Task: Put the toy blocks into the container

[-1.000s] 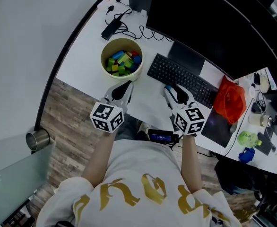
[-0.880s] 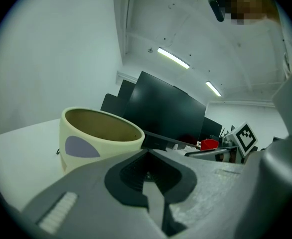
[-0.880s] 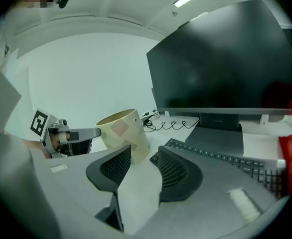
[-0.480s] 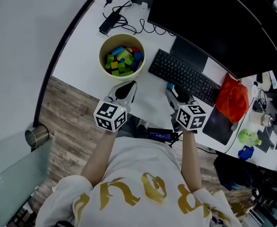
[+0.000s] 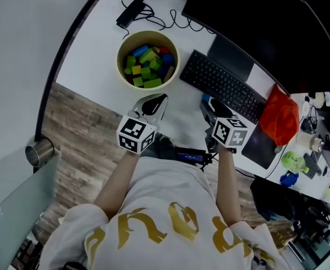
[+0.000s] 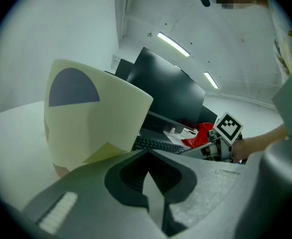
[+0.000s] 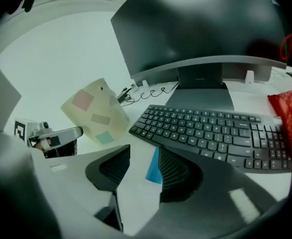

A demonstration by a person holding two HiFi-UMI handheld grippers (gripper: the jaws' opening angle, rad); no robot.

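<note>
The right gripper (image 7: 144,148) is standing with its jaws wide apart – they have just been opening – and a blue block (image 7: 153,166) is lying flat on the desk (image 5: 97,55) in the gap between them, close against the right-hand jaw in the right gripper view; the pads are not pressing on it. The left gripper (image 6: 147,156) is showing closed, its tips meeting with nothing in them.

The container (image 5: 120,66) is sitting in the upper middle of the head view, already holding a heap of toy blocks (image 5: 148,66) in green, yellow, red and blue.

The blue block is looking small, rigid and light, probably smooth-faced, so it is likely calling for a square pinch across two flat opposite sides, low enough that it is not squirting out.

Room is tight on one side: the keyboard (image 7: 211,133) is lying just beyond the block, toward the right of the frame. Toward the left, bare desk is running clear to the container – whose tall wall is asking for a lift over its rim.
</note>
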